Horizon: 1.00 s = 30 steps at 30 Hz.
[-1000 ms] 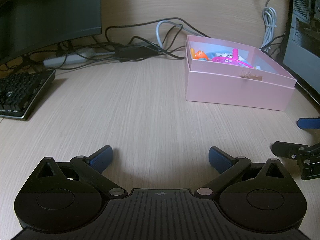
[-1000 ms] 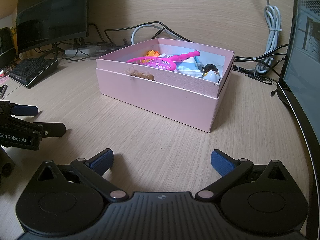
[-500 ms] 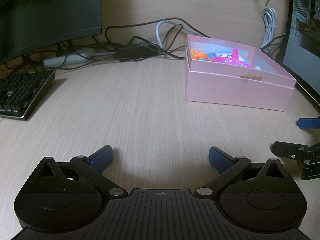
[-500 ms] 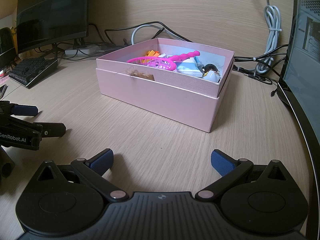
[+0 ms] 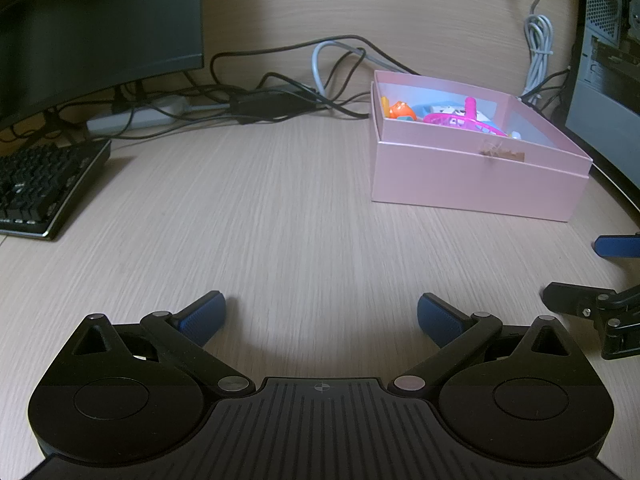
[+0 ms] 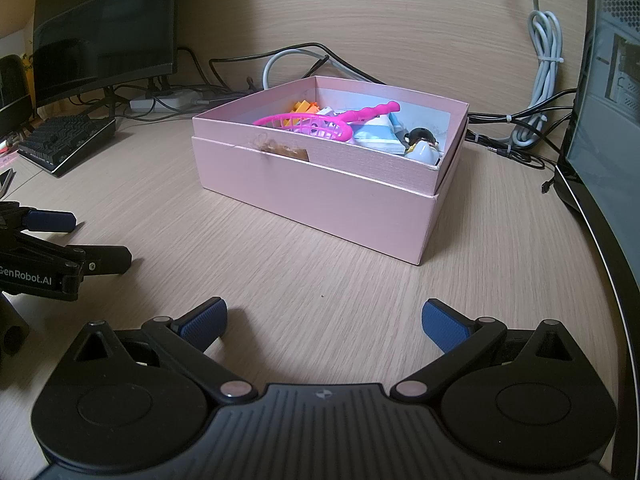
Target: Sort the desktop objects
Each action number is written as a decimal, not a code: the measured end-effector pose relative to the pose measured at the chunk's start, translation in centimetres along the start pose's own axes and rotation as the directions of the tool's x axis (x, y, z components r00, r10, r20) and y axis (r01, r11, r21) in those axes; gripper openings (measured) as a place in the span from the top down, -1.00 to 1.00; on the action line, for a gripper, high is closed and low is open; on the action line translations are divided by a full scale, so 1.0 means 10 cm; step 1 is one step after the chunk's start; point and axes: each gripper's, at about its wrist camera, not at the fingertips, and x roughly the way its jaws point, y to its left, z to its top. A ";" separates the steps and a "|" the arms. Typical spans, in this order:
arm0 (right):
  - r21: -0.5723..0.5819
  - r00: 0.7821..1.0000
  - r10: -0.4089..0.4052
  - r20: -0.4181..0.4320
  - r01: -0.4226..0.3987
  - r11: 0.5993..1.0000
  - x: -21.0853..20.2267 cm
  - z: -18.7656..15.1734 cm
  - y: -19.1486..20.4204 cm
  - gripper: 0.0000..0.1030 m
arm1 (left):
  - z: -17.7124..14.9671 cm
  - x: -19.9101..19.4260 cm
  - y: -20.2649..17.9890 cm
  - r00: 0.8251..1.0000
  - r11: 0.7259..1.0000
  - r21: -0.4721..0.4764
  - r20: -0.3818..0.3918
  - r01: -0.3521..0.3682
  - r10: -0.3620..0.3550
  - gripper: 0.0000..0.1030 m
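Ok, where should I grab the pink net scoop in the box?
Take the pink net scoop by its ribbed handle, coming from above with the right gripper. The handle lies raised on top of the other toys; the mesh hoop is wider and flimsier.

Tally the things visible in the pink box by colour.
Pink: 1, net
Orange: 1, toy
Blue-white: 1, packet
White, dark-topped: 1, figure
Total: 4 in the box; more may be hidden.

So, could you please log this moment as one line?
left tongs: open, empty | right tongs: open, empty | pink box: holds toys | pink net: inside box
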 end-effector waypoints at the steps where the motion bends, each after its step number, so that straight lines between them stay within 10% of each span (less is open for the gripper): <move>1: 0.000 1.000 0.000 0.000 0.000 1.000 -0.02 0.00 0.00 -1.00 | 0.00 0.00 0.00 1.000 1.000 0.000 0.000 0.000 0.000 -1.00; 30: 0.000 1.000 0.000 0.000 0.000 1.000 0.00 0.00 0.00 -1.00 | 0.00 0.00 0.01 1.000 1.000 0.000 0.000 0.000 0.000 -1.00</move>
